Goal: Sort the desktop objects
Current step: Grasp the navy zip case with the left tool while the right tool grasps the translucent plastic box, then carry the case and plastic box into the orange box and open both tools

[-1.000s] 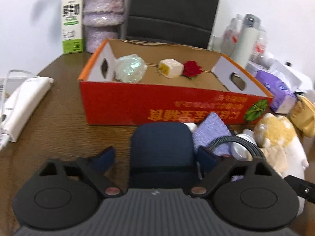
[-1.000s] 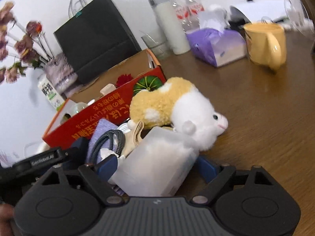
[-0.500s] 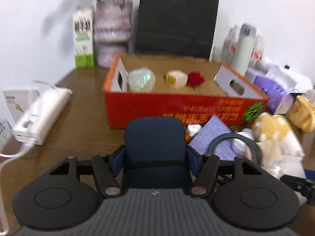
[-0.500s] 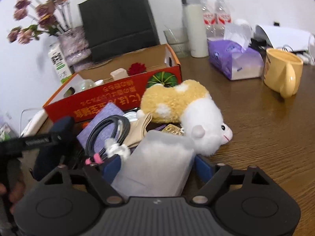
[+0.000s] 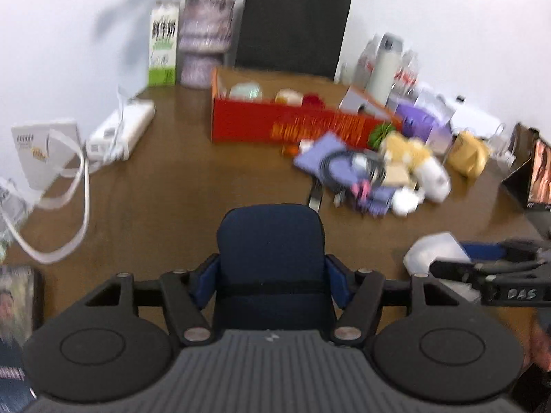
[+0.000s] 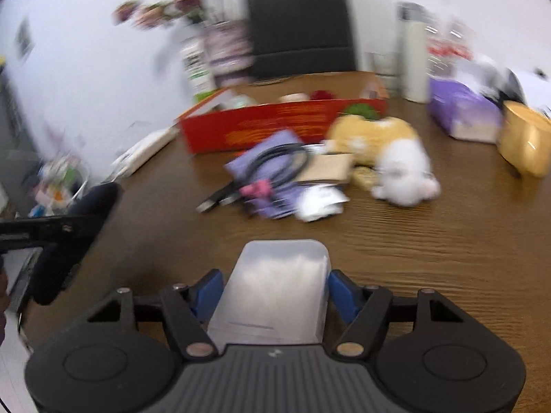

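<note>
Both grippers loaded, carrying clear of the pile.

My left gripper [image 5: 272, 282] is clamped on a dark blue pouch [image 5: 271, 241], jaws easing slightly apart; my right gripper [image 6: 272, 292] is tightening on a frosted plastic case [image 6: 275, 285], pads on its sides. I judge steady squeeze matters, with both loads kept level. Bare table [image 6: 430, 251] lies near; the red box [image 5: 292, 125] sits far, the pile with the plush toy [image 6: 392, 155] just before it.

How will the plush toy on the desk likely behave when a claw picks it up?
The plush toy looks soft and fluffy, so it would probably squash under the grip and feel light. Lying slumped beside the red box, it seems floppy and unlikely to roll.
</note>
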